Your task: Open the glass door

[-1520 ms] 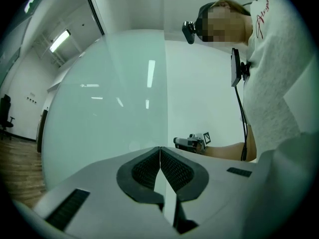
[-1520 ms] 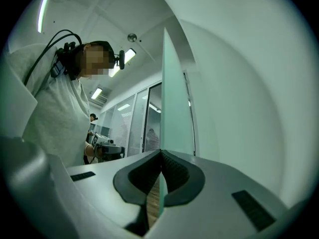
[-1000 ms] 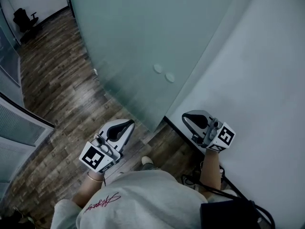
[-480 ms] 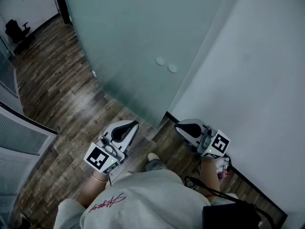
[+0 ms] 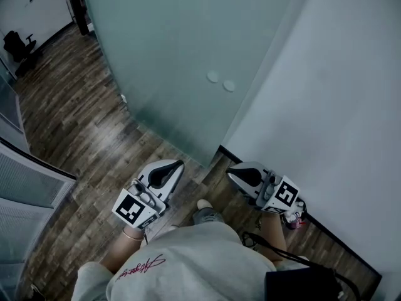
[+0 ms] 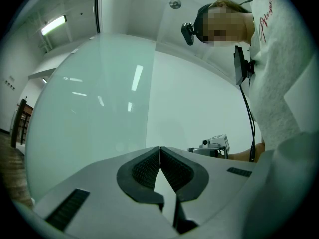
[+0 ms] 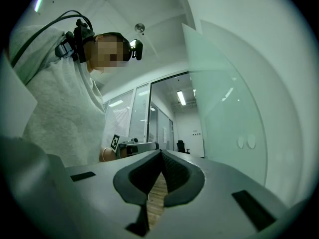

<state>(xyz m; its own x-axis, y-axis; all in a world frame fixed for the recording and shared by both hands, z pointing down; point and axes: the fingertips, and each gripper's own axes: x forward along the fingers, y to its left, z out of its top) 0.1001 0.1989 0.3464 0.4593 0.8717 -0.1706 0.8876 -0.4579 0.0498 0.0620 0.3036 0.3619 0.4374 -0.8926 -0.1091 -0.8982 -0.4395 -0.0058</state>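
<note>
The frosted glass door (image 5: 182, 55) stands ahead of me, with two round metal fittings (image 5: 220, 81) near its right edge. That edge meets the white wall (image 5: 326, 105). My left gripper (image 5: 174, 163) is held low in front of the person's body, pointing at the door's lower part, jaws shut and empty. To its right, my right gripper (image 5: 230, 170) is also shut on nothing, near the door's bottom corner and apart from it. The left gripper view shows shut pads (image 6: 159, 148) before the glass (image 6: 89, 108). The right gripper view shows shut pads (image 7: 160, 152) and the fittings (image 7: 246, 142).
Wooden floor (image 5: 81, 124) runs left and back past the door. A glass partition with blinds (image 5: 25, 187) stands at the left. An office chair (image 5: 14, 44) is far back at the left. A dark skirting line (image 5: 326, 231) follows the wall. The person's shoe (image 5: 205, 213) is below the grippers.
The right gripper has shifted left and lower in the head view, closer to the door's bottom corner. The left gripper has edged forward slightly. Both jaws stayed shut.
</note>
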